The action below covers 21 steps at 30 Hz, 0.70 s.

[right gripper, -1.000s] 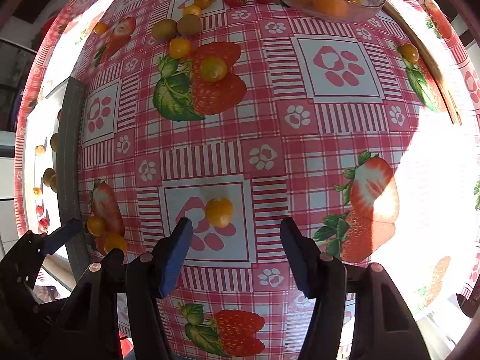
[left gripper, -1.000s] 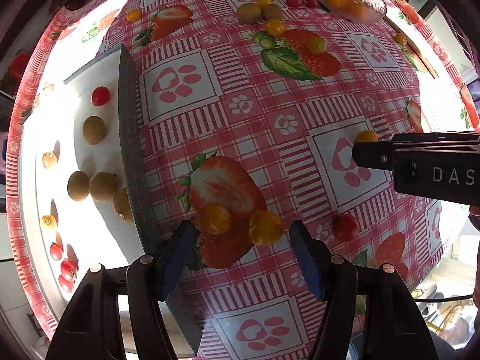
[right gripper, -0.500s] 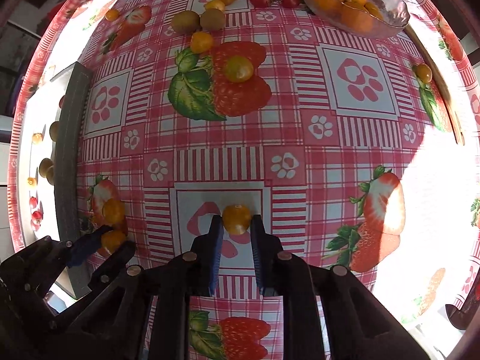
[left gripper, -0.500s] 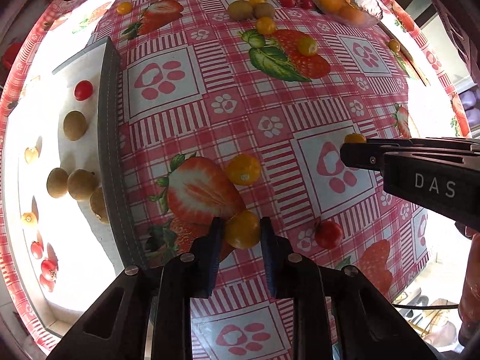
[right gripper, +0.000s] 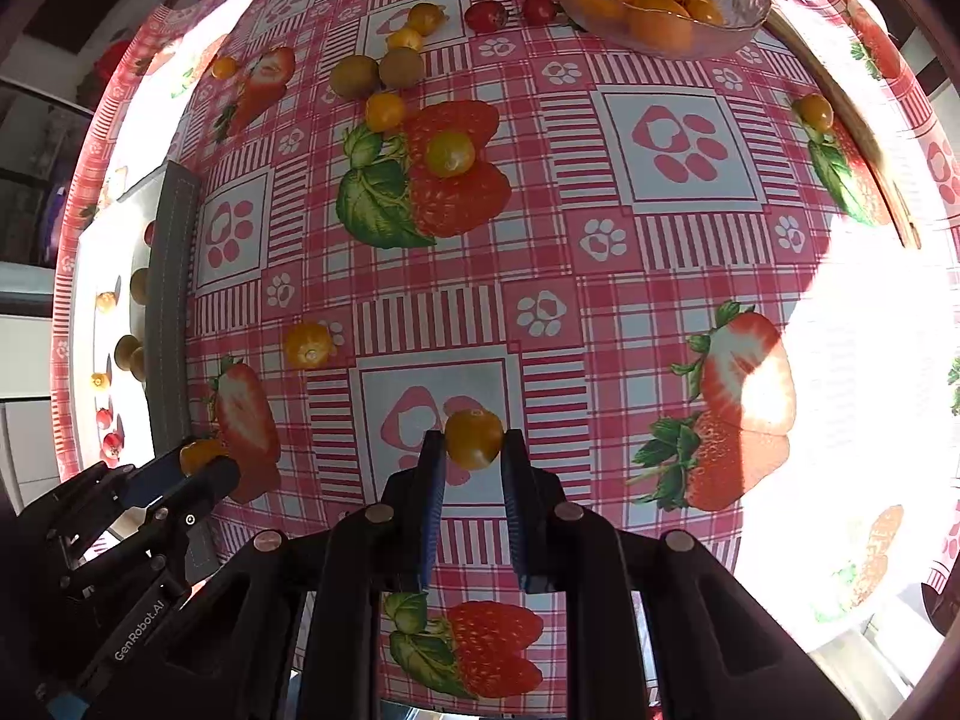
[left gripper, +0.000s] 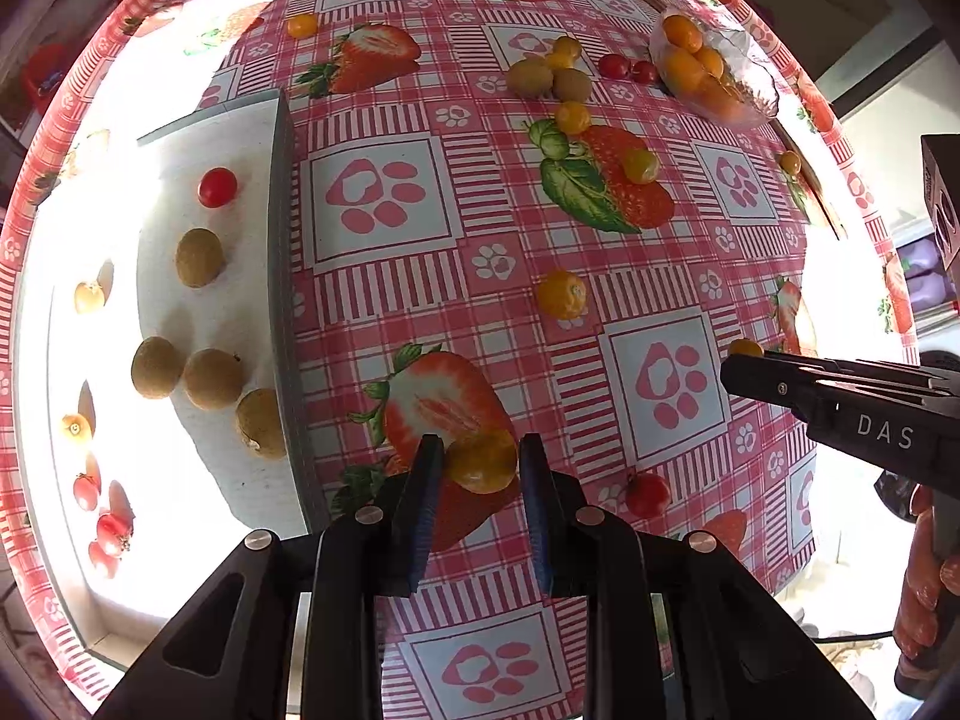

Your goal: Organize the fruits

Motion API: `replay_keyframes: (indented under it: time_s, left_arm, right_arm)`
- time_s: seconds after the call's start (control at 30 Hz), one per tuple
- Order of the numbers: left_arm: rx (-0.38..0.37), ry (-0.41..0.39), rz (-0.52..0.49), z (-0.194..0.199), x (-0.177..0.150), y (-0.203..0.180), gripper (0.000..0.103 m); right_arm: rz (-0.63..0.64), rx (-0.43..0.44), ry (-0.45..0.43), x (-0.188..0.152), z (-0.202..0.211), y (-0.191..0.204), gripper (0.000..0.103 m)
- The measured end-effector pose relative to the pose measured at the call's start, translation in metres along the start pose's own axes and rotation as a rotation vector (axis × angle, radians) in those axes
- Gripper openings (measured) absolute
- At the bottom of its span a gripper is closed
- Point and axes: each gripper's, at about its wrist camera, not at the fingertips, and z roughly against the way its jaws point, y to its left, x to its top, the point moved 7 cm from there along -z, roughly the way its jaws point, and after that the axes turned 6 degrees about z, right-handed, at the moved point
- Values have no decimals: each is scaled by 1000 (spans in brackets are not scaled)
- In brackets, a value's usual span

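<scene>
My left gripper (left gripper: pixel 480 459) is shut on a small orange fruit (left gripper: pixel 483 461) and holds it above the strawberry-print tablecloth. My right gripper (right gripper: pixel 473 441) is shut on another small orange fruit (right gripper: pixel 474 438), which also shows at its tip in the left wrist view (left gripper: pixel 746 348). A loose orange fruit (left gripper: pixel 561 294) lies on the cloth ahead. A white tray (left gripper: pixel 180 138) at the left holds brown kiwis (left gripper: pixel 200 249), red tomatoes (left gripper: pixel 217 187) and small orange fruits (left gripper: pixel 89 296). A glass bowl (right gripper: pixel 738 6) at the far right holds oranges (right gripper: pixel 660 24).
More fruit lies loose on the far cloth: two kiwis (left gripper: pixel 531 77), two red tomatoes (left gripper: pixel 613 66), and orange fruits (left gripper: pixel 572 117). A red tomato (left gripper: pixel 647 494) lies near my left gripper. The tray's grey wall (left gripper: pixel 282 276) stands up at its right side.
Both grippers closed on their orange fruits and lifted them off the cloth. The loose orange fruit beside the left one stays on the table.
</scene>
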Motion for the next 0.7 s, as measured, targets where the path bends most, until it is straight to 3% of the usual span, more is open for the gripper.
replay_keyframes:
  time_s: [0.3,0.5,0.6,0.7]
  left_arm:
    - [-1,-8,-22,-10,18,-13,27]
    - [17,8,-61,-14,12,-21,27]
    - [31,-7,-66,-14,9,-25,77]
    - [29,-42,-45,-12,20,-24,78]
  right_arm:
    - [-44,6,-8,-18,11,-5,21]
    - [-61,20,-13,-21,12,-8,21]
    - [-70,23,-14,-23,12,-10,21]
    - [-82,23,-14,-25,12,-14,21]
